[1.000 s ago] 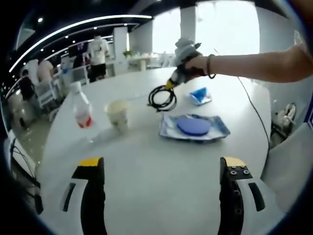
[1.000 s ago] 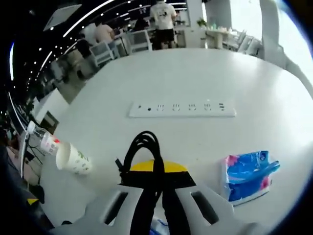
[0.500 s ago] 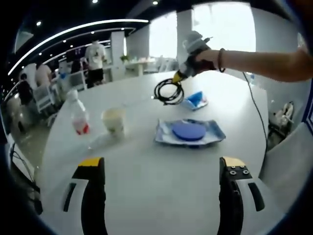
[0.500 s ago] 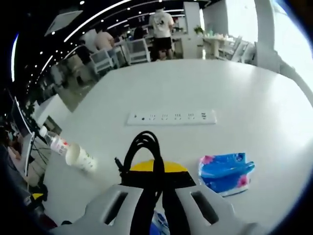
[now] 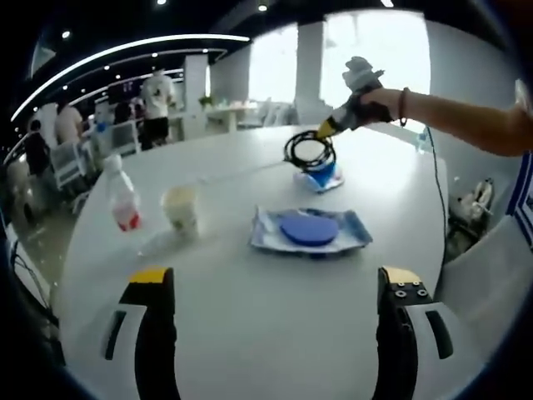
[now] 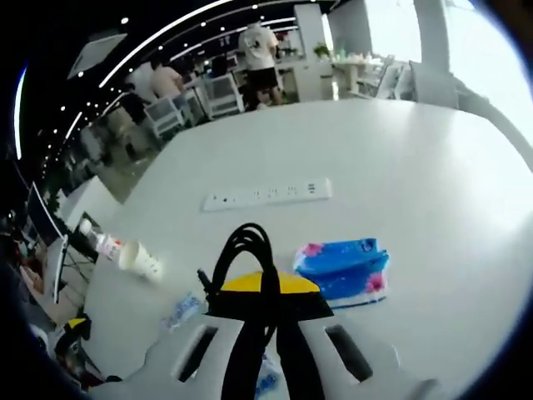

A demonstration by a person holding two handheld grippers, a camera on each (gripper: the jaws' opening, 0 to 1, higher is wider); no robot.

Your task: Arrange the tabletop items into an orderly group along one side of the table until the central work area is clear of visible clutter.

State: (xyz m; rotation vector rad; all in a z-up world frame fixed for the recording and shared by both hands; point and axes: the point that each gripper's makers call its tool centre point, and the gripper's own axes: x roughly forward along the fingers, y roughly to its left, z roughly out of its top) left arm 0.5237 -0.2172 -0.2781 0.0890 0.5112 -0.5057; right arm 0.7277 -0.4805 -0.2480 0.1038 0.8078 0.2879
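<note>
Left tongs (image 5: 271, 287) spread wide, right tongs (image 6: 268, 287) clamped

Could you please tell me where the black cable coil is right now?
The black cable coil hangs pinched in the right gripper, held above the blue tissue pack.

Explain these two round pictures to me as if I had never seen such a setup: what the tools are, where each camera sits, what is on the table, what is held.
A person holds a two-jaw gripper in each hand, and a fisheye camera rides on each. The left gripper view looks along the left gripper, whose jaws stand open and hold nothing. On the white table stand a plastic bottle, a paper cup and a tray carrying a blue disc. The right gripper is shut on a coiled black cable, held above a blue tissue pack. Farther along the table lies a white power strip.
</note>
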